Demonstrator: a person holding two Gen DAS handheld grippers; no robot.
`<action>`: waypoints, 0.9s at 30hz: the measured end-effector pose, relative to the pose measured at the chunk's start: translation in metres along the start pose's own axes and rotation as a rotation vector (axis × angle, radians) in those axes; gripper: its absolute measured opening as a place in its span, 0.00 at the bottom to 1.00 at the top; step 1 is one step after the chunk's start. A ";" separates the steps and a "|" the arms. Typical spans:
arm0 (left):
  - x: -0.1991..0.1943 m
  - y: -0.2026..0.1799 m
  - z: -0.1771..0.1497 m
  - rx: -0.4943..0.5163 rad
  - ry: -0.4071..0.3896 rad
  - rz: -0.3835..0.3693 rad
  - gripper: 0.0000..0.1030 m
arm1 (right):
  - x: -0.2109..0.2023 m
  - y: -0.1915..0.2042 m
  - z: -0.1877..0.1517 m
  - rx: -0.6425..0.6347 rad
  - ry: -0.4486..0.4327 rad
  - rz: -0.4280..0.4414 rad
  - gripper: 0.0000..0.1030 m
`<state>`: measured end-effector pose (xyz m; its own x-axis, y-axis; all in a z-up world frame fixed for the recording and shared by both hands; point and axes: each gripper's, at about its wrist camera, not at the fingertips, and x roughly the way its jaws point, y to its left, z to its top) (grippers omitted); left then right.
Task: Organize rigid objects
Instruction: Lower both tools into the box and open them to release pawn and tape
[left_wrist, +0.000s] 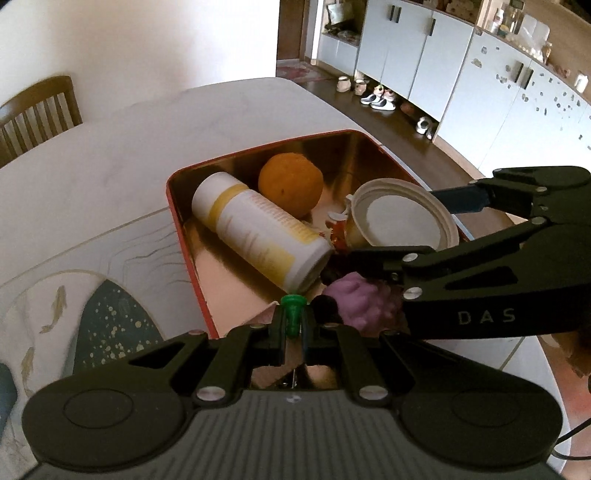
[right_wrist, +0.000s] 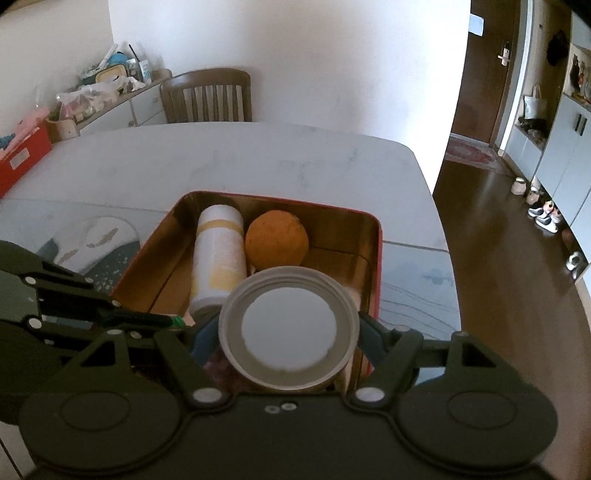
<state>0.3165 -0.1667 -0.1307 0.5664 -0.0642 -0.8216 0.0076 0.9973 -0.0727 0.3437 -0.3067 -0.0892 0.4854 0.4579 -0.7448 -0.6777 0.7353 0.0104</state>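
A red tin box (left_wrist: 186, 236) (right_wrist: 375, 266) with a gold inside sits on the white table. In it lie a white and yellow bottle (left_wrist: 258, 229) (right_wrist: 219, 258) and an orange (left_wrist: 290, 182) (right_wrist: 277, 240). My left gripper (left_wrist: 293, 321) is shut on a small green piece (left_wrist: 293, 314) at the box's near edge. My right gripper (right_wrist: 290, 332) is shut on a cream cup (right_wrist: 290, 328) (left_wrist: 402, 216), held tilted over the box's near right part. A purple lumpy object (left_wrist: 364, 302) lies under the right gripper.
A fish-pattern placemat (left_wrist: 74, 314) (right_wrist: 92, 243) lies left of the box. A wooden chair (right_wrist: 207, 96) (left_wrist: 37, 110) stands at the table's far side. A red box (right_wrist: 22, 158) sits far left. The table's right edge drops to a dark floor with shoes.
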 end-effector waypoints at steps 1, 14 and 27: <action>0.000 0.000 0.000 0.000 0.000 -0.003 0.07 | -0.001 0.000 0.000 0.002 -0.004 -0.002 0.74; -0.039 -0.002 -0.009 0.016 -0.080 -0.032 0.08 | -0.033 0.007 -0.003 0.074 -0.045 -0.021 0.79; -0.088 0.011 -0.026 0.042 -0.173 -0.038 0.34 | -0.083 0.034 -0.015 0.163 -0.139 -0.034 0.87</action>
<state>0.2448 -0.1508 -0.0740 0.6987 -0.0984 -0.7087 0.0641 0.9951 -0.0750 0.2720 -0.3268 -0.0369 0.5852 0.4878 -0.6478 -0.5668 0.8174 0.1035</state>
